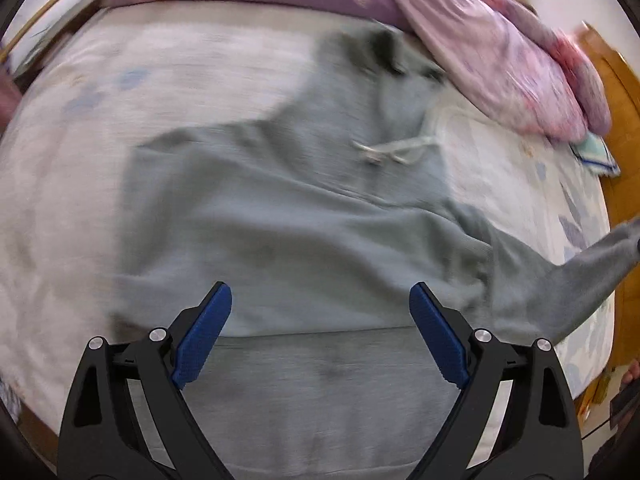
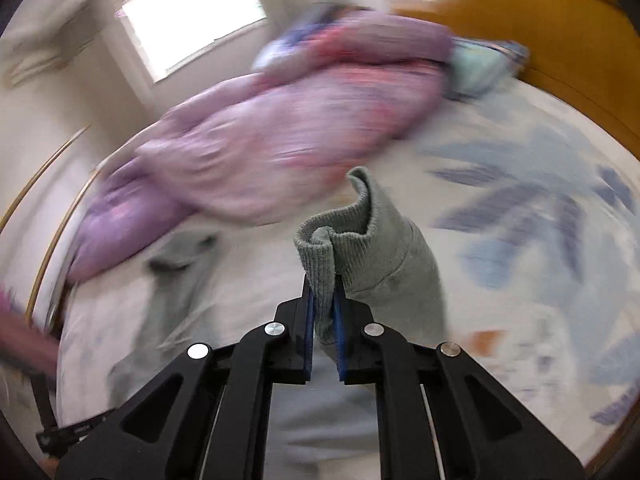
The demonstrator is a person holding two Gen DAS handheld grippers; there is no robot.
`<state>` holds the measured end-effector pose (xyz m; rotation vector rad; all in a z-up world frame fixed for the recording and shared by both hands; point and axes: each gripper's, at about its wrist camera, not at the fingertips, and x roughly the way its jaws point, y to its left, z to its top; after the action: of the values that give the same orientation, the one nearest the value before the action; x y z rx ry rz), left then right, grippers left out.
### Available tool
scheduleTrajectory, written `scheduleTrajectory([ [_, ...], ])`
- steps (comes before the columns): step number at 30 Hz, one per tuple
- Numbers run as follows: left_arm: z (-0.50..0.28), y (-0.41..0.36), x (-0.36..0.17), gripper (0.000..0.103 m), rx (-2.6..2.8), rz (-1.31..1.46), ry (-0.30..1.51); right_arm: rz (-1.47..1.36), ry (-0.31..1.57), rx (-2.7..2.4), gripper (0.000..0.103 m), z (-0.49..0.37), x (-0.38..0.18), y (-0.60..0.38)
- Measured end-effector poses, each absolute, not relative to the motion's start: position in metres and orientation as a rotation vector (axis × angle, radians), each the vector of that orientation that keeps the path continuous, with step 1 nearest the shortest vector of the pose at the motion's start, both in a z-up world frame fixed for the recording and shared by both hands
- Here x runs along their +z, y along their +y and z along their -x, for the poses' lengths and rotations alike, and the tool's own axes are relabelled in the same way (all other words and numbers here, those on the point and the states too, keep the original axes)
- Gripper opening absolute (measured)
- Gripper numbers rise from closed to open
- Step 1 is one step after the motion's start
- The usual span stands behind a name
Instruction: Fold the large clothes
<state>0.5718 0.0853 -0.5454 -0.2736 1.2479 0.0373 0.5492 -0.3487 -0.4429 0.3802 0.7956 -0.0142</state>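
1. The grey hoodie lies spread on the bed, hood toward the purple quilt and its pale drawstring loose on the chest; one sleeve runs off to the right edge of the left wrist view, lifted clear of the sheet

2. That sleeve's ribbed cuff is clamped between the blue pads of the right gripper, jaws pinched tight on the knit with the cuff's free edge curling up above them

3. The left gripper hangs over the hem end of the hoodie, jaws spread wide and holding nothing

4. My reading is that a sleeve fold is in hand: the sleeve is raised, ready to be carried across the body

5. The next move calls for bringing the cuff over the chest and laying the sleeve flat and straight before letting go; the free left gripper could pin the shoulder or body so the garment does not drag along

6. The bed sheet is pale with a faint blue leaf print, soft enough to let cloth slide and bunch

7. A purple and pink quilt is heaped along the far side, with what may be a folded light-blue cloth beside it, though blur makes that uncertain

8. Beyond are an orange-brown wooden headboard, a bright window and cream walls
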Motion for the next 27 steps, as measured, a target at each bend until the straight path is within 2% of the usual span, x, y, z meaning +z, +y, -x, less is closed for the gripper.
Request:
scheduleTrajectory([
  [10,-0.52,0.216,-0.524,0.091,0.131,0.355,1.207,-0.324,0.876,0.407,0.008,-0.563,-0.446,-0.067],
  [16,-0.496,0.263,-0.531,0.091,0.183,0.382,1.206,-0.256,0.984,0.602,0.008,-0.553,-0.482,0.076],
  [19,-0.485,0.283,-0.542,0.091,0.211,0.413,1.228,-0.205,1.077,0.635,0.013,-0.552,-0.515,0.113],
  [22,-0.476,0.295,-0.55,0.091,0.237,0.432,1.242,-0.168,1.268,0.631,0.013,-0.555,-0.565,0.139],
  [25,-0.471,0.3,-0.553,0.091,0.248,0.454,1.242,-0.211,1.33,0.642,0.014,-0.551,-0.577,0.13],
  [27,-0.472,0.297,-0.553,0.091,0.246,0.473,1.237,-0.256,1.331,0.669,0.025,-0.547,-0.569,0.118],
])
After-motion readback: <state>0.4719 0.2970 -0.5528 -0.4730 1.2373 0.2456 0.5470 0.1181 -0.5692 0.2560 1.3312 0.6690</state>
